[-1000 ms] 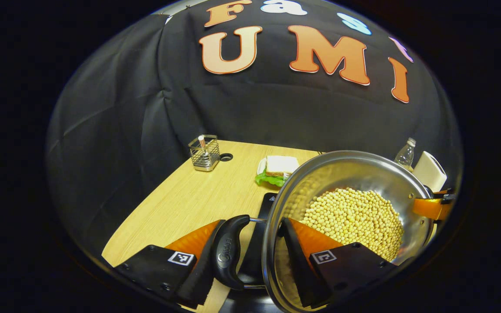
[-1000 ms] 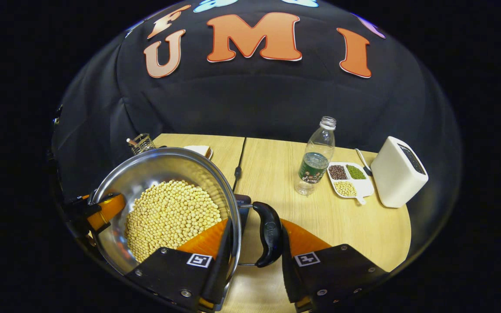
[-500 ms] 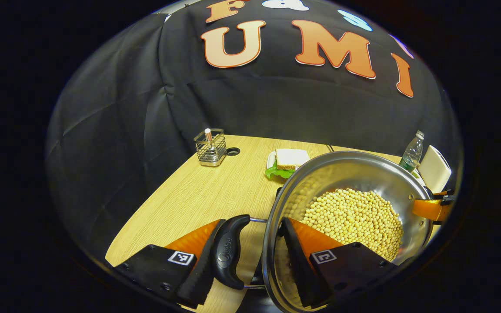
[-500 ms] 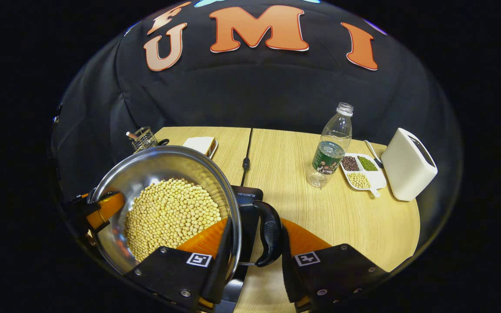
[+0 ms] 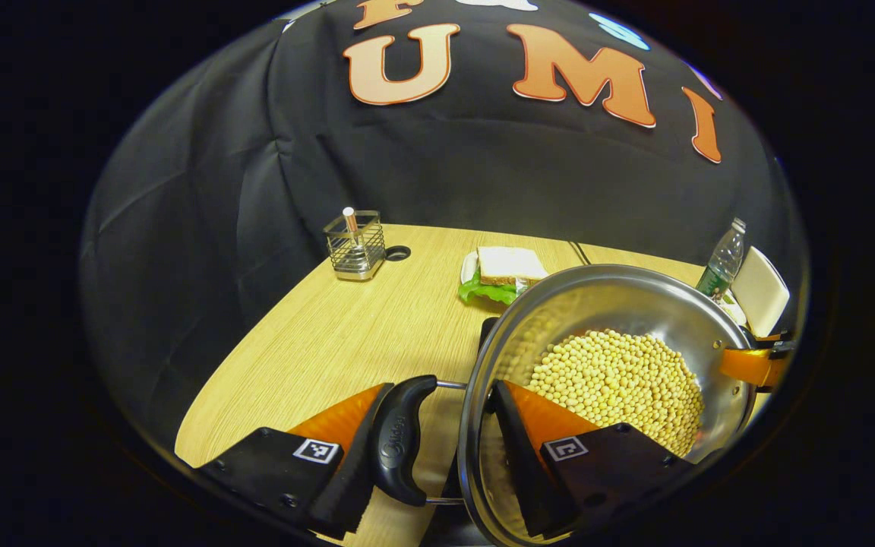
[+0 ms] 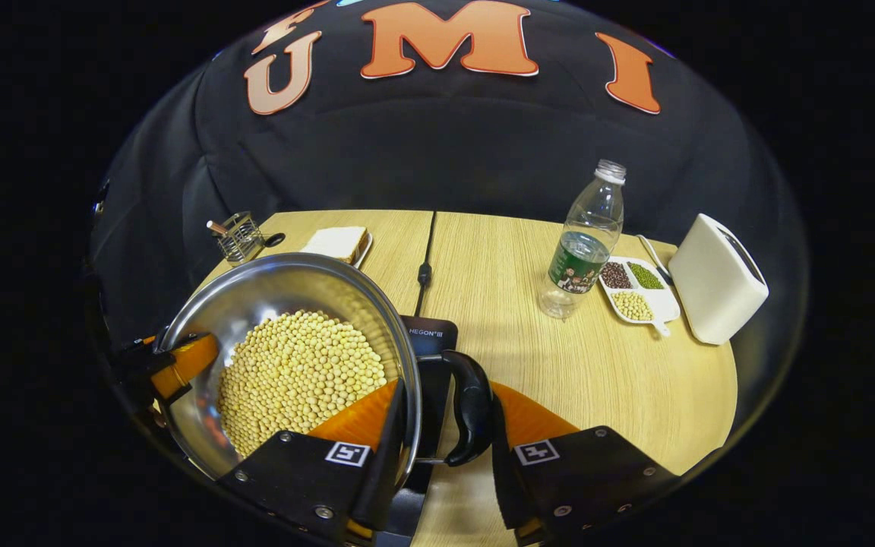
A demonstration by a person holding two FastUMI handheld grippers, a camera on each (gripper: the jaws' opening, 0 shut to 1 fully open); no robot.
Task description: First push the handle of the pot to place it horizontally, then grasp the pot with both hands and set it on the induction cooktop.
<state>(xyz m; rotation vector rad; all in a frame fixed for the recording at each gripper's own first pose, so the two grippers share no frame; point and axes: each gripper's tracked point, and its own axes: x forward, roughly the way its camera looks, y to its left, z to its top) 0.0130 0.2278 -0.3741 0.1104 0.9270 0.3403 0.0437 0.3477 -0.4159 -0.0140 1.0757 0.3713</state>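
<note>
Right gripper view: 1 pot (image 6: 255,304) (seemingly lifted), 2 handles.

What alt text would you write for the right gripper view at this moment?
The right tool clamps the rim and black side handle of a steel pot full of soybeans, above a black induction cooktop on a wooden table. Beyond stand a water bottle, a divided dish of beans and a white toaster.
</note>
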